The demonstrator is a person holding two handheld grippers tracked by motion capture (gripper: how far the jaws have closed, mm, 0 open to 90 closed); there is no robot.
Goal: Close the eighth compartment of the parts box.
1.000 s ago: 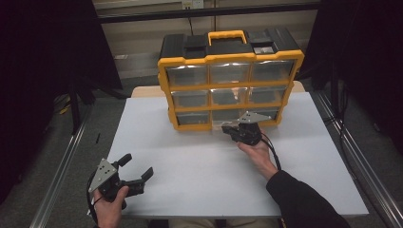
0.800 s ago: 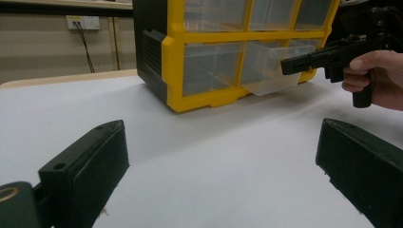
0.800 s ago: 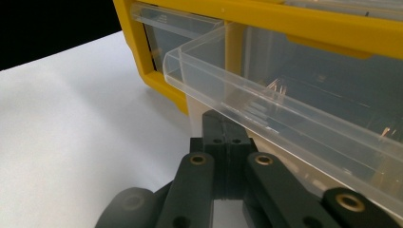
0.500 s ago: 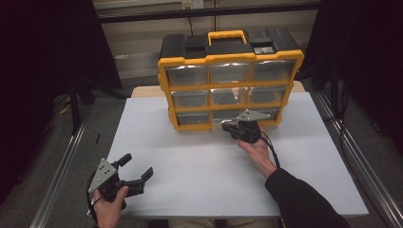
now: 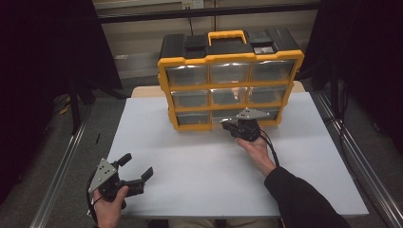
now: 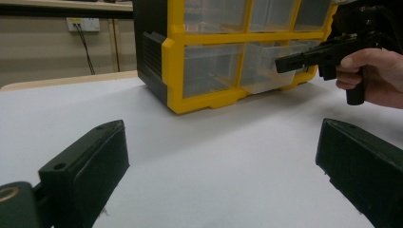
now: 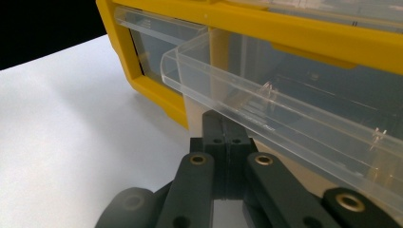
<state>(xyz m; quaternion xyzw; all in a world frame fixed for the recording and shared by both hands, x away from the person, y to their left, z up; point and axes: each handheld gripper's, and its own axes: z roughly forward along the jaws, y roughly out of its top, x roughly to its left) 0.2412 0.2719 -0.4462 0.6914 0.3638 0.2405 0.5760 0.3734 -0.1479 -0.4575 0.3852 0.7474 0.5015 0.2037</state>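
Change: nothing has visibly moved since the earlier high views; both hands stay put.
Drawer: a clear drawer (image 7: 285, 118), middle of the bottom row, sticks out slightly from the frame.
Organizer: yellow and black organizer (image 5: 230, 78) stands upper centre on the white table (image 5: 190, 156).
Right gripper: right gripper (image 5: 236, 127) at the drawer's front, jaws pressed together under its lip; whether they pinch the drawer, cannot tell.
Left gripper: left gripper (image 5: 135, 170), lower left, jaws spread wide, holding nothing.
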